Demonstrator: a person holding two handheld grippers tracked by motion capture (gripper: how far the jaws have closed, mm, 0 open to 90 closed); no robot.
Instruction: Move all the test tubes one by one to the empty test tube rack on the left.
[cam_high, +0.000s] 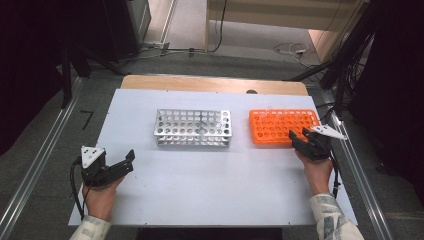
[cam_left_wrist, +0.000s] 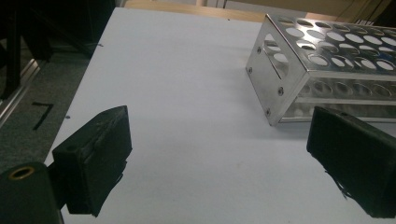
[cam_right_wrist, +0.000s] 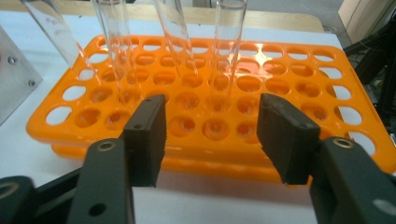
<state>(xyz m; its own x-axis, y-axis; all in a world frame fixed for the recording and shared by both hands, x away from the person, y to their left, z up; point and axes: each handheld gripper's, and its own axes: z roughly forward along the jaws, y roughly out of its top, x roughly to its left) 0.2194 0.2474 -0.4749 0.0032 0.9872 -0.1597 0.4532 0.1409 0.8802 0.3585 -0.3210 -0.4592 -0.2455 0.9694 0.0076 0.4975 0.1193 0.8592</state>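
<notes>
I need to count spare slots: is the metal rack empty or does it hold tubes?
Empty as far as visible: the metal rack shows bare round holes, while clear tubes stand in the orange rack.

On the surface (cam_high: 210, 185) two racks stand side by side, a gap between them. The metal rack (cam_high: 192, 128) is to the left, the plastic rack (cam_high: 283, 126) to the right. Four tubes (cam_right_wrist: 227, 51) stand in the plastic rack. The right hand-held gripper (cam_high: 301, 139) is just before that rack. The left hand-held gripper (cam_high: 120, 165) sits near the surface's left edge, before the metal rack.
</notes>
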